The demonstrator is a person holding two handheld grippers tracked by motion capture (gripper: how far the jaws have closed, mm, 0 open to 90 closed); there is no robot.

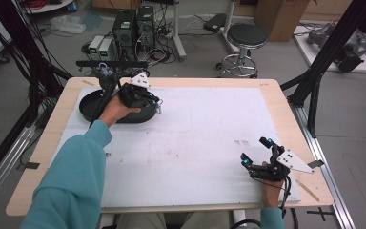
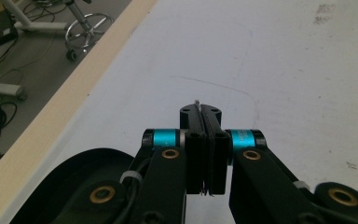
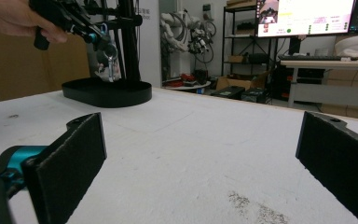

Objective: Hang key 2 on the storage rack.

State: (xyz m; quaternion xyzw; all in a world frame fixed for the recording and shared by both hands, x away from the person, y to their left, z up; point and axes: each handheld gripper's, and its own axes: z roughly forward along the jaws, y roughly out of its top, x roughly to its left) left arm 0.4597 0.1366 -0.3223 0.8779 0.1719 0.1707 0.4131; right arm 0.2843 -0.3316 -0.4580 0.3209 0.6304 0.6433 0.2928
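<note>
So the thing I've got is a small silvery metal clip (image 3: 110,63), looks like a little carabiner or key ring, hard to tell which since it's tiny. It's pinched at its top end and dangles straight down, lifted clear above the black oval tray (image 1: 89,102), over the tray's right end and not touching it. In my left gripper view just a sliver of the metal pokes out at the tip. The tray's shallow, matte black, with a low rim, sitting flat near the far left corner of the white mat.
</note>
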